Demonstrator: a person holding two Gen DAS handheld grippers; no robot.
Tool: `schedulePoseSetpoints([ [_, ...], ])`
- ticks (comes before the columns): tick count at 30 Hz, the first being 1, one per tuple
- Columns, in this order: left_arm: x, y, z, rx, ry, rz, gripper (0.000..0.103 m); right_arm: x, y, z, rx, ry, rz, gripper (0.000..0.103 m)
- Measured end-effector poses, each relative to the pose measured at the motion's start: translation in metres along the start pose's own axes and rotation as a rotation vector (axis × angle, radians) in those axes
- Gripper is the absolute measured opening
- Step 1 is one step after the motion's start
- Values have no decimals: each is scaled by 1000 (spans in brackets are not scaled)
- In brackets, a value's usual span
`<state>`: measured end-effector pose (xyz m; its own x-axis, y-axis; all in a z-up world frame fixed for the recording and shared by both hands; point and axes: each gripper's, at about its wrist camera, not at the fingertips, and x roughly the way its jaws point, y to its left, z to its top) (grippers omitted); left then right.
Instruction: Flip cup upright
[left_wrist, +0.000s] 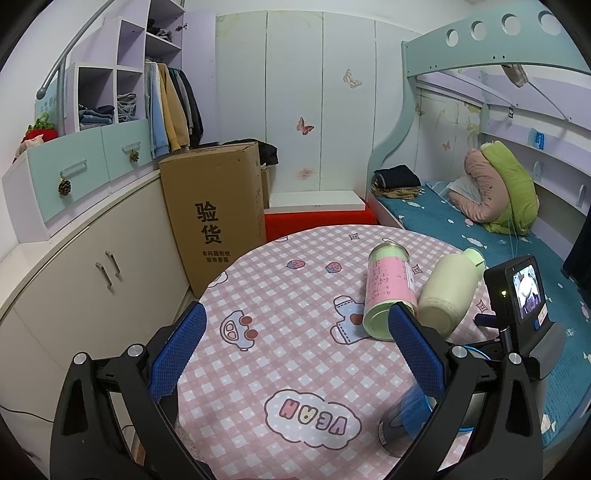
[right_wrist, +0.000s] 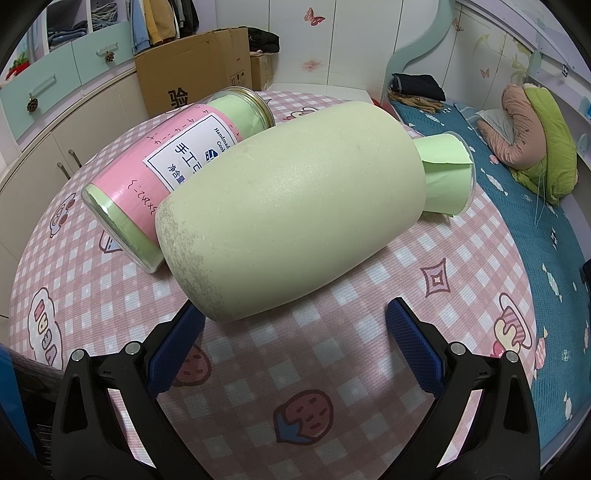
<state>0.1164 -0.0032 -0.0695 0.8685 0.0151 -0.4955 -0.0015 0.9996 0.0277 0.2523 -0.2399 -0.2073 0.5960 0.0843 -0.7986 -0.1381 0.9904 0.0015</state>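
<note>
Pink and white checks cover the round table (left_wrist: 295, 369), with little cars, strawberries and clouds drawn on the cloth. Two things lie on their sides on it. One is a pale green cup (right_wrist: 291, 218) shaped like a fat bottle, with a clear neck lined in green paper pointing toward the bed (left_wrist: 480, 236). The other is a jar (right_wrist: 173, 173) with a pink wrap and a white label, lying right beside the cup and touching it. The right gripper (right_wrist: 295, 341) is wide open and holds nothing. Its blue fingers (right_wrist: 413, 350) sit low over the cloth, just near the wide bottom end of the cup, one on each side. The left gripper (left_wrist: 295, 354) is also wide open and holds nothing. It hangs over the near part of the table, and the jar (left_wrist: 389, 291) and cup (left_wrist: 448, 291) lie a little beyond its right finger (left_wrist: 417, 350). A small dark can (left_wrist: 399, 430) with a blue top lies at the near edge of the table. A brown cardboard box (left_wrist: 214, 218) stands on the floor beside the table, next to a long cupboard (left_wrist: 92, 266). A rolled green and pink blanket (left_wrist: 506, 188) rests on the bed.
</note>
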Motion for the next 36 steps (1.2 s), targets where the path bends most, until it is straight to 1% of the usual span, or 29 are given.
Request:
schedulePoseSetpoints([
  [4,2,0,-1,4,-3,11,95,0,0,0,0,0,0,98],
  [11,12,2,-2,-5,28,19,95,0,0,0,0,0,0,98],
  [25,22,6,-3,-16,35,45,95,0,0,0,0,0,0,98],
  [36,25,5,-4,-7,44,41,95,0,0,0,0,0,0,98],
])
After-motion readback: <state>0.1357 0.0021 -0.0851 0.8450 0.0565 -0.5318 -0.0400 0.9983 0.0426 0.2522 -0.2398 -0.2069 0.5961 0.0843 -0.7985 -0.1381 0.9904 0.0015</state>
